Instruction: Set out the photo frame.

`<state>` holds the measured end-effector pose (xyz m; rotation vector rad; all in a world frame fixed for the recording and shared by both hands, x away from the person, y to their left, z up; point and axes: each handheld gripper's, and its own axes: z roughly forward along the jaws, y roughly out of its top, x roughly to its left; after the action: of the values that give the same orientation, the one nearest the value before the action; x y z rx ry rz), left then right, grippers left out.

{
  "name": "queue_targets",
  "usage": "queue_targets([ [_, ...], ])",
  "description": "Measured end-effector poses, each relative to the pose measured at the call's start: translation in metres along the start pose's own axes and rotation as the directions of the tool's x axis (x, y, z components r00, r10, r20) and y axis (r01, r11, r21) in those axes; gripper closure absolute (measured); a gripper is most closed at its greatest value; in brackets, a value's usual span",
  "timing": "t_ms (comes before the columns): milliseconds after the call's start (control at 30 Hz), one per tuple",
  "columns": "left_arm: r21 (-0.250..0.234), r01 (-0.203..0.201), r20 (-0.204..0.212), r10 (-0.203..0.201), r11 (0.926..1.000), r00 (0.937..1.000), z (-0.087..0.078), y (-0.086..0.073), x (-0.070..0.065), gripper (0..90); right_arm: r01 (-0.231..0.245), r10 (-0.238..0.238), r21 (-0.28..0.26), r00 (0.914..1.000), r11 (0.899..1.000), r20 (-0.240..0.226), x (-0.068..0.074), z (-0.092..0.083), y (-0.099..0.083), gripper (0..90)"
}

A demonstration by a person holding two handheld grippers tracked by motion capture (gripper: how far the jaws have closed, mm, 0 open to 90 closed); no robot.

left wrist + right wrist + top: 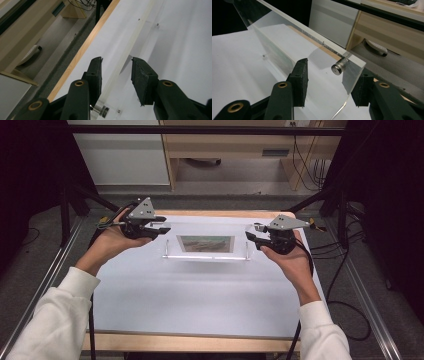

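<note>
a clear acrylic picture frame (206, 245) stands near the far middle of the white tabletop (200, 295), between the two hands. it is made of flat see-through panels with polished, faintly frosted edges, and a muted brown-green picture sits sandwiched in its middle. small round metal bolts (338, 67) with shiny silver heads pin the panels together at the corners.

the left gripper (159, 227), matte black with a grey three-cornered plate on top, is at the frame's left end. in the left gripper view its two black jaws stand apart on either side of the panel's thin pale edge (117, 70), and clear gaps show between the rough rubbery pads and the plastic, so it is released, with the frame between the jaws but not pressed.

the right gripper (248, 234) is at the frame's right end. in the right gripper view the corner of the clear panel (352, 72) lies between its jaws; the left pad stands off from the sheet, while the right pad is partly behind the plastic, and no squeeze shows, so it reads as loosened around the corner.

the tabletop is smooth and matte white with a light wooden rim (190, 342). white sleeves (55, 320) cover both forearms.
</note>
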<state>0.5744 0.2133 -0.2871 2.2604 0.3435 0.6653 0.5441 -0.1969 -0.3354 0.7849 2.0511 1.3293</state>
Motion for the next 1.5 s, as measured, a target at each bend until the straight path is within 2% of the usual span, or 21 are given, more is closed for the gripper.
queue_targets([
  [33,-0.009,0.011,-0.014,-0.011,0.9999,0.9998,0.000,0.000,0.000,57.4,-0.003,0.003,0.000,1.0000,1.000,0.000,-0.001,0.001,0.000,54.3],
  [100,-0.042,0.044,-0.046,-0.045,0.9982,0.9979,-0.003,0.000,0.002,47.3,-0.007,0.007,0.002,1.0000,1.000,0.002,-0.002,0.002,0.001,54.2],
  [167,-0.093,0.081,-0.078,-0.088,0.9924,0.9930,-0.008,-0.001,0.004,40.2,-0.013,0.013,0.001,0.9999,1.000,0.001,-0.004,0.004,0.002,54.1],
  [267,-0.162,0.137,-0.112,-0.157,0.9772,0.9813,-0.017,-0.004,0.006,32.4,-0.025,0.025,-0.002,0.9997,1.000,0.000,-0.007,0.006,0.003,53.9],
  [333,-0.198,0.178,-0.130,-0.206,0.9640,0.9700,-0.023,-0.009,0.008,30.1,-0.030,0.030,-0.001,0.9995,1.000,0.002,-0.009,0.008,0.004,53.6],
  [400,-0.240,0.231,-0.128,-0.267,0.9428,0.9551,-0.028,-0.017,0.008,27.6,-0.041,0.041,-0.003,0.9991,0.999,0.002,-0.011,0.010,0.005,53.4],
  [467,-0.252,0.264,-0.140,-0.305,0.9309,0.9419,-0.031,-0.025,0.007,23.2,-0.050,0.050,-0.004,0.9988,0.999,0.001,-0.013,0.012,0.006,53.2],
  [500,-0.253,0.272,-0.148,-0.314,0.9287,0.9377,-0.033,-0.030,0.006,20.0,-0.051,0.051,-0.005,0.9987,0.999,0.004,-0.013,0.013,0.006,53.0],
  [533,-0.240,0.299,-0.135,-0.337,0.9236,0.9317,-0.034,-0.036,0.005,18.9,-0.055,0.055,-0.004,0.9985,0.999,0.004,-0.014,0.014,0.007,53.0],
  [600,-0.244,0.361,-0.100,-0.394,0.9000,0.9138,-0.036,-0.048,0.003,17.7,-0.068,0.068,-0.003,0.9977,0.998,0.002,-0.016,0.015,0.008,52.7],
  [633,-0.249,0.376,-0.092,-0.408,0.8924,0.9082,-0.036,-0.054,0.000,17.6,-0.071,0.071,-0.004,0.9975,0.997,0.002,-0.017,0.016,0.008,52.7],
  [667,-0.250,0.377,-0.097,-0.410,0.8920,0.9068,-0.037,-0.060,-0.001,17.6,-0.072,0.072,-0.004,0.9974,0.997,0.004,-0.017,0.017,0.008,52.6],
  [800,-0.241,0.404,-0.100,-0.437,0.8824,0.8941,-0.037,-0.078,-0.011,16.5,-0.083,0.084,-0.003,0.9965,0.997,0.007,-0.020,0.020,0.009,52.0],
  [933,-0.213,0.413,-0.116,-0.443,0.8853,0.8889,-0.035,-0.089,-0.022,16.2,-0.105,0.105,-0.005,0.9944,0.994,0.008,-0.023,0.023,0.010,51.4],
  [1100,-0.204,0.440,-0.116,-0.468,0.8746,0.8762,-0.026,-0.104,-0.032,16.2,-0.136,0.136,-0.012,0.9907,0.991,0.004,-0.029,0.029,0.012,50.9],
  [1133,-0.191,0.444,-0.120,-0.470,0.8756,0.8747,-0.024,-0.106,-0.033,16.3,-0.145,0.145,-0.013,0.9895,0.989,0.005,-0.031,0.031,0.012,50.9],
  [1200,-0.143,0.442,-0.136,-0.460,0.8855,0.8775,-0.020,-0.111,-0.034,15.8,-0.158,0.158,-0.017,0.9875,0.987,0.004,-0.034,0.034,0.013,50.7],
  [1267,-0.137,0.456,-0.146,-0.473,0.8796,0.8689,-0.018,-0.115,-0.034,15.8,-0.174,0.174,-0.025,0.9847,0.984,0.002,-0.037,0.036,0.012,50.7],
  [1333,-0.134,0.466,-0.147,-0.483,0.8744,0.8633,-0.017,-0.119,-0.034,15.8,-0.184,0.184,-0.033,0.9829,0.982,0.003,-0.039,0.039,0.012,50.6],
  [1400,-0.124,0.465,-0.152,-0.480,0.8763,0.8639,-0.016,-0.122,-0.034,15.8,-0.185,0.185,-0.037,0.9827,0.982,0.007,-0.041,0.041,0.012,50.3],
  [1500,-0.122,0.476,-0.144,-0.490,0.8710,0.8598,-0.015,-0.126,-0.034,15.9,-0.198,0.198,-0.041,0.9801,0.979,0.008,-0.044,0.045,0.012,50.2],
])
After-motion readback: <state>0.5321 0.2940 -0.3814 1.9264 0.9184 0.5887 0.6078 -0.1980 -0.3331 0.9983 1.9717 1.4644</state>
